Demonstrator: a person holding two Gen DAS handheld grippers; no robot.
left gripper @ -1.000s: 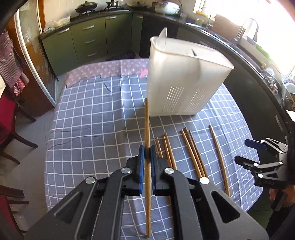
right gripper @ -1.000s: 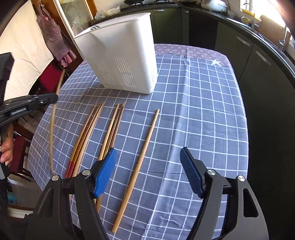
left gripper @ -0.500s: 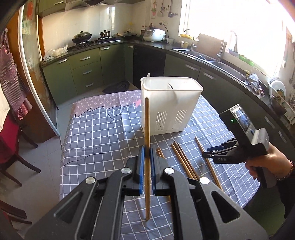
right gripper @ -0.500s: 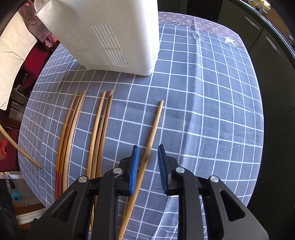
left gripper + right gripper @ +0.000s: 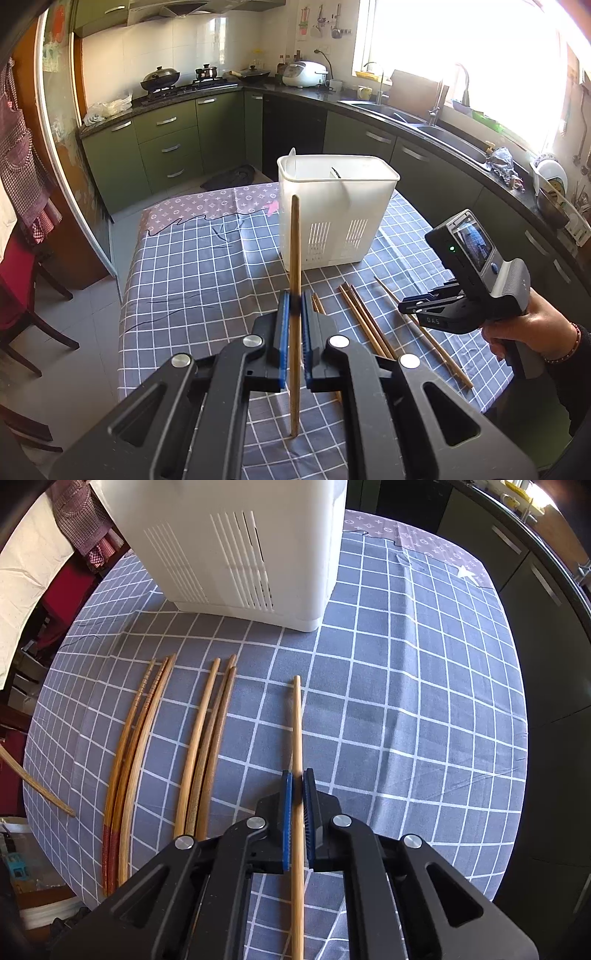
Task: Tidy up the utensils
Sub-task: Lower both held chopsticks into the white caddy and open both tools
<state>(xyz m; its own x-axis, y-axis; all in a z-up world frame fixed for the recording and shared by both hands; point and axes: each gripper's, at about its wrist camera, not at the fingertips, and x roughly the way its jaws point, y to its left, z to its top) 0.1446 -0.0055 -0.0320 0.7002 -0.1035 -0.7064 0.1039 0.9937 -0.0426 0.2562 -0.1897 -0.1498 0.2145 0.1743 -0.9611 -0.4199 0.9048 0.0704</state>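
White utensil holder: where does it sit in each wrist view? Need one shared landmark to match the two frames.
Left wrist view: the white utensil holder stands upright at centre, on the checked tablecloth, beyond the held chopstick.
Right wrist view: the holder fills the top left, its top cut off by the frame edge.
Shared landmark: the two groups of vertical slots in the holder's lower wall.
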